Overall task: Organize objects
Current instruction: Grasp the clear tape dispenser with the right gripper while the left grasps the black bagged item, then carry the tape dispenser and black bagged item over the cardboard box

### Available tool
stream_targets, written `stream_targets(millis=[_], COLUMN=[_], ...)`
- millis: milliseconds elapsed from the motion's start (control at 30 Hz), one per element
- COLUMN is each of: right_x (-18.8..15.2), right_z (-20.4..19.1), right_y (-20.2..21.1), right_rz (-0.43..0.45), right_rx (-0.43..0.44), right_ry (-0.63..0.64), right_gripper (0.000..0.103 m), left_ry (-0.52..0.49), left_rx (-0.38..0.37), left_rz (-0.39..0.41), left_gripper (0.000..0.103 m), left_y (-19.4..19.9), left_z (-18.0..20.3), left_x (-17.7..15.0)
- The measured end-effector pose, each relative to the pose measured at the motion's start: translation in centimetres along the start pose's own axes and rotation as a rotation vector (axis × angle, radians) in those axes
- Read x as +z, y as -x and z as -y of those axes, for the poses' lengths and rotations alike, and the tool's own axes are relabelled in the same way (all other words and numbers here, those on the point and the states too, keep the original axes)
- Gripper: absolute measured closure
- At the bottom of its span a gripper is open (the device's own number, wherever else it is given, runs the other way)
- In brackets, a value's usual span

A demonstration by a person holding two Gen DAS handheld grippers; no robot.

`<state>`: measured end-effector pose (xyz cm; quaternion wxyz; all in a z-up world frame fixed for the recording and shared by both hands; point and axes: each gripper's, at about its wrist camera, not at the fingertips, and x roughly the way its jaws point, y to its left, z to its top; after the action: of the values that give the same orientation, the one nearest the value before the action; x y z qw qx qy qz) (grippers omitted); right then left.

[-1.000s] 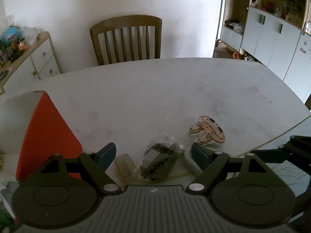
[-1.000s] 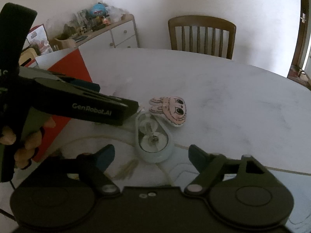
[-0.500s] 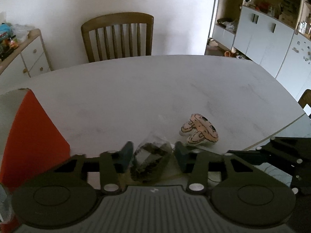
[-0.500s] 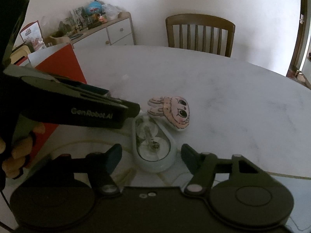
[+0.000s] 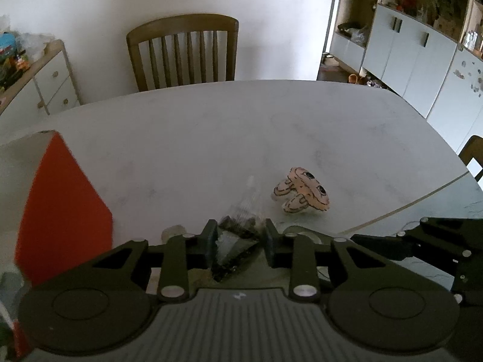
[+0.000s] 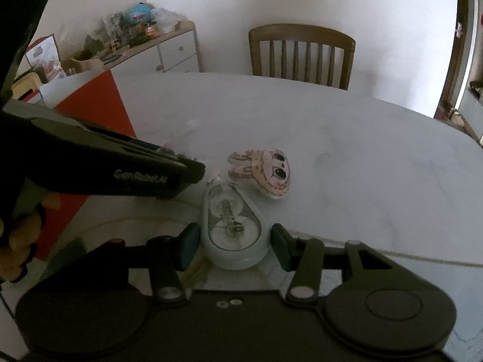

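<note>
On the white marble-patterned table (image 6: 347,150) lie one pale blue, oval plastic correction-tape dispenser (image 6: 234,229), one pink flat bunny-face charm (image 6: 262,170) and one clear plastic bag of dark bits (image 5: 238,235). One red-and-white cardboard box (image 5: 60,211) stands there. One brown slatted wooden chair (image 5: 184,51) stands behind. Two black hand-held grippers appear.

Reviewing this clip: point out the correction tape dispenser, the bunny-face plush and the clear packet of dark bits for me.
correction tape dispenser (image 6: 234,229): right wrist view, on its clear top cover.
bunny-face plush (image 6: 265,169): right wrist view, on the face beside the eyes.
clear packet of dark bits (image 5: 238,235): left wrist view, on the crumpled plastic between the fingers.
</note>
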<state>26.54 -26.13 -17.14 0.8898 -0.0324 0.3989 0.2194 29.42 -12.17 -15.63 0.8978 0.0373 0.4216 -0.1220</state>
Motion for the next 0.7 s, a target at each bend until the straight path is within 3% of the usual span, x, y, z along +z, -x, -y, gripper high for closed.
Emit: stream_targets(millis=[700], right_x=[0.8], right_z=[-2.3], right_y=[9.0], right_rz=[0.065], right_rx=[-0.004], right_ry=[-0.055], right_gripper=[0.053], left_ry=[0.121], left_rx=[-0.031], left_rz=[0.027], left_gripper=[0.073], left_y=[10.1], left_z=[-2.1], left_x=[-0.7])
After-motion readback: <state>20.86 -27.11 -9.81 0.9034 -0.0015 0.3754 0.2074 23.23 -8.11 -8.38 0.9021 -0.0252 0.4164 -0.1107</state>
